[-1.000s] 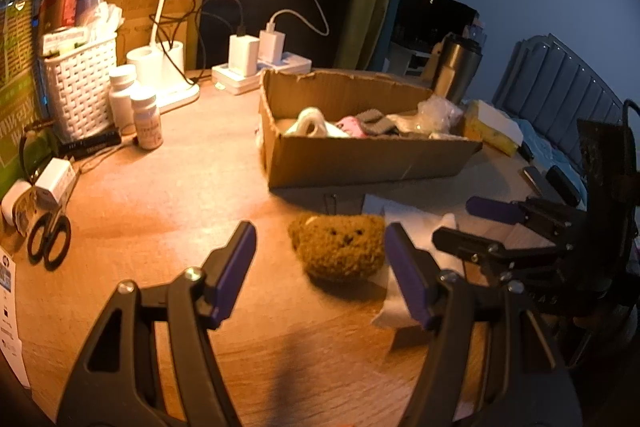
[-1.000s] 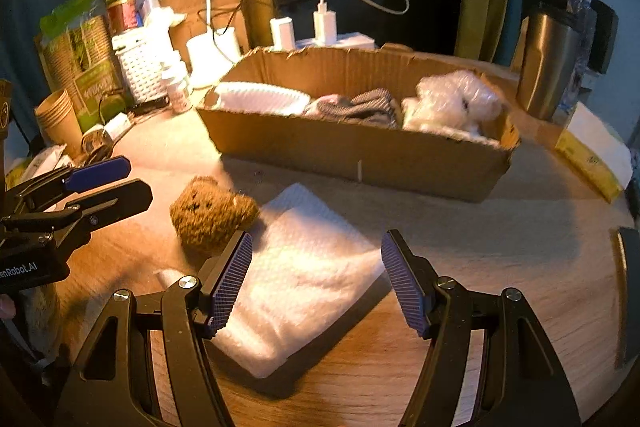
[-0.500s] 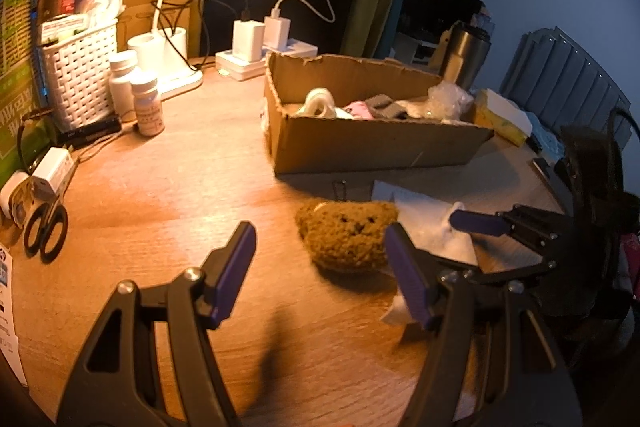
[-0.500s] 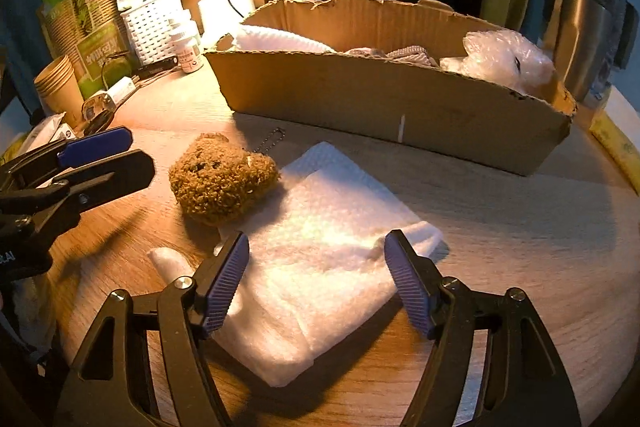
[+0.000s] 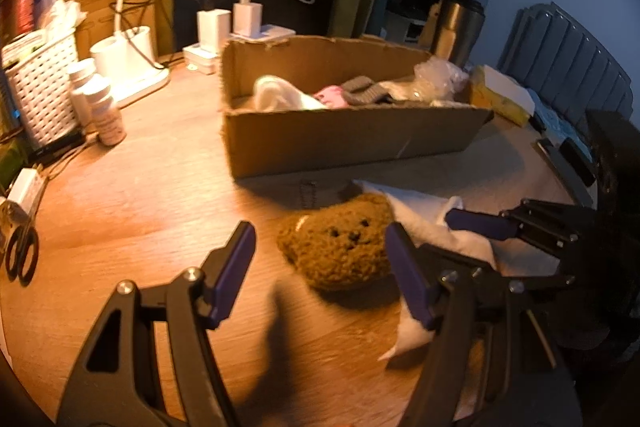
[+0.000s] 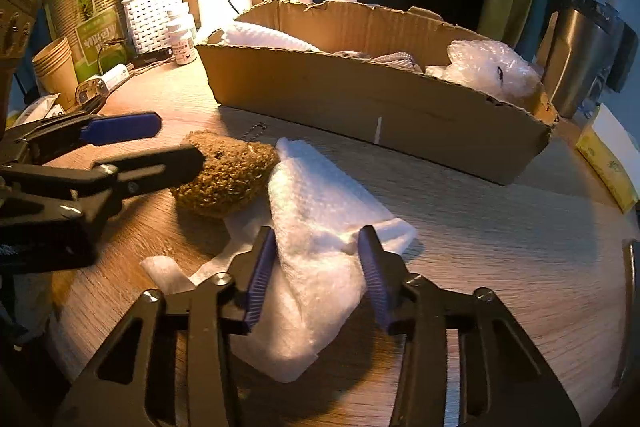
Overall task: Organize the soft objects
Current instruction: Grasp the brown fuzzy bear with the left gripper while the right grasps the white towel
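The right gripper (image 6: 318, 277) is closing its jaws on the white cloth (image 6: 320, 211), bunched between its 2 pads mid-bench. The left gripper (image 5: 320, 271) stands wide open, gripping nothing, the brown plush bear (image 5: 340, 251) between its fingers, just before the cardboard box (image 5: 344, 143).

The left black plastic two-finger gripper (image 5: 320, 267) has angular arms with triangular cut-outs, silver screw heads at the joints and ribbed purple-blue pads (image 5: 232, 273) on its fingertips; the right black plastic two-finger gripper (image 6: 320, 277) is built the same, with matching screws and ribbed pads (image 6: 260, 281)
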{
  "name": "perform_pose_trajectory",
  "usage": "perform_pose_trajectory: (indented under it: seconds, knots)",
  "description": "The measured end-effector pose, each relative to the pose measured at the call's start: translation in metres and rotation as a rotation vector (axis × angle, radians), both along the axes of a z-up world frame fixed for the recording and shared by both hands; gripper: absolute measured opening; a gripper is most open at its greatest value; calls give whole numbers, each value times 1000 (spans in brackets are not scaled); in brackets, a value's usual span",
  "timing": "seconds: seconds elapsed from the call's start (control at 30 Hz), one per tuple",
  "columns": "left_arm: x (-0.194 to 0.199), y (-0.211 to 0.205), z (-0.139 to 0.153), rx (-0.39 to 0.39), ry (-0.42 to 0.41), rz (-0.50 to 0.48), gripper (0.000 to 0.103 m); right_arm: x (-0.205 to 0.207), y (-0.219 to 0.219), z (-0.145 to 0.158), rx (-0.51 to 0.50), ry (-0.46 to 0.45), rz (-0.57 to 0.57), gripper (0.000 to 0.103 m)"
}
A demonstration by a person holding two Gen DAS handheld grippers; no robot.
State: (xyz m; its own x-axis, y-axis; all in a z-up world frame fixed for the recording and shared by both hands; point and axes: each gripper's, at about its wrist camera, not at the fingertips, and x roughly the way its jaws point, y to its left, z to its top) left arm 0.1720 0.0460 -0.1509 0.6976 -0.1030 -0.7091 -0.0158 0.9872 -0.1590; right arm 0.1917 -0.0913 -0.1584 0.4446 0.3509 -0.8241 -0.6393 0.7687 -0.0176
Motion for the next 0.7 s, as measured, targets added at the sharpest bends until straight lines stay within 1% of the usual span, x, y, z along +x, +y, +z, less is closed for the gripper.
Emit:
perform_pose_trajectory:
  seconds: [0.13,0.2,0.27,0.33,0.47,0.6,0.7]
  knots:
    - [10,-16,-3,14,19,-44,69,0,-3,1,13,2,4,31]
    - [15,-20,-6,20,31,-48,69,0,-4,2,19,5,13,27]
    - [20,-22,-9,25,46,-44,69,1,-8,2,28,10,15,19]
    - [25,-23,-12,25,67,-44,69,3,-12,2,46,24,16,15]
    - [31,-30,-15,39,88,-53,69,4,-13,3,63,39,38,11]
    - [34,-35,-12,43,84,-62,69,3,-13,4,84,44,49,11]
    - [38,-35,-15,39,98,-63,69,3,-20,7,95,44,40,11]
